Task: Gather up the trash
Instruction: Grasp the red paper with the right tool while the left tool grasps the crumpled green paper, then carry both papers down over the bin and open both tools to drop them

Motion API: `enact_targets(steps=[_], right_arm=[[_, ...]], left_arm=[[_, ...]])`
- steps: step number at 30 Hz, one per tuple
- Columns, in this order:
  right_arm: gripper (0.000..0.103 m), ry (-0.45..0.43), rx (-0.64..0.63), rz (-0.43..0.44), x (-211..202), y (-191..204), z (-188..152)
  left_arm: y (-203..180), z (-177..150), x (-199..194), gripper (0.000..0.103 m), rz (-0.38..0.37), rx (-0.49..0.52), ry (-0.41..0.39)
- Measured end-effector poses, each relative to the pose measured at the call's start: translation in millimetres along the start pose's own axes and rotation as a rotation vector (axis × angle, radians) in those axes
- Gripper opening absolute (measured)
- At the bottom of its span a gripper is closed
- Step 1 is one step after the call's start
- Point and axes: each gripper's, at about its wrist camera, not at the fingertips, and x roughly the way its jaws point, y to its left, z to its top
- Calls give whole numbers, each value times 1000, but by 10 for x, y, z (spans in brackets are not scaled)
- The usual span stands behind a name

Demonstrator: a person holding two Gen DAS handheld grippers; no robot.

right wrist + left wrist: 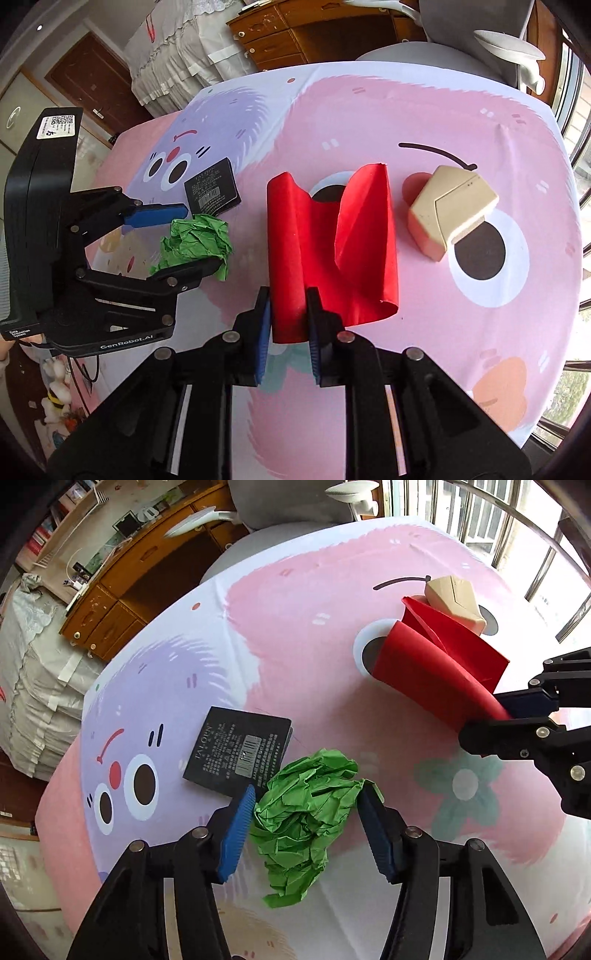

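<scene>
— Left hand-held gripper (pixel 306 830) first: where does it sit?

— Low over the desk (pixel 461 110), its blue pads spread to either side of the crumpled green paper (pixel 306 819). The left pad just meets the wad; the right one looks to touch its edge, but neither is squeezing it (the paper keeps its puffed shape).

— And beside that?

— A flat black booklet (pixel 240 757) with a barcode lies just beyond the green paper, on the purple part of the cartoon cloth.

— Further right?

— The red sheet (pixel 332 258), curled and partly folded, near the middle of the desk. The right hand-held gripper (pixel 288 325) has its pads pressed onto the sheet's rolled near edge, pinching it.

— Is it lifted?

— Cannot tell; its far part seems to rest on the cloth.

— And at the far right?

— A beige box (pixel 450 210), tilted, just beside the red sheet in the right wrist view.
</scene>
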Motion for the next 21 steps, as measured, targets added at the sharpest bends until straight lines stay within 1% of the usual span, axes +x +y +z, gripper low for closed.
enact_targets(steps=[3, 4, 8, 12, 15, 17, 21], right_arm=[[15, -6, 8, -1, -52, 61, -84], [14, -10, 9, -2, -73, 93, -113], [14, -34, 23, -3, -220, 248, -256], [14, -69, 45, -3, -461, 474, -510], [14, -97, 69, -9, -673, 695, -783], [14, -119, 80, -25, -815, 895, -995], [14, -173, 95, -66, -1113, 1395, -1487]], left_arm=[[22, -47, -47, 46, -44, -40, -13], [47, -75, -75, 45, -58, -63, -15], [87, -270, -271, 43, -84, -120, -40], [9, -583, -661, 43, -115, -118, -89], [-45, -881, -1008, 43, -143, -106, -131], [-111, -1139, -1266, 43, -157, -90, -161], [-194, -1794, -1722, 43, -193, -54, -225]])
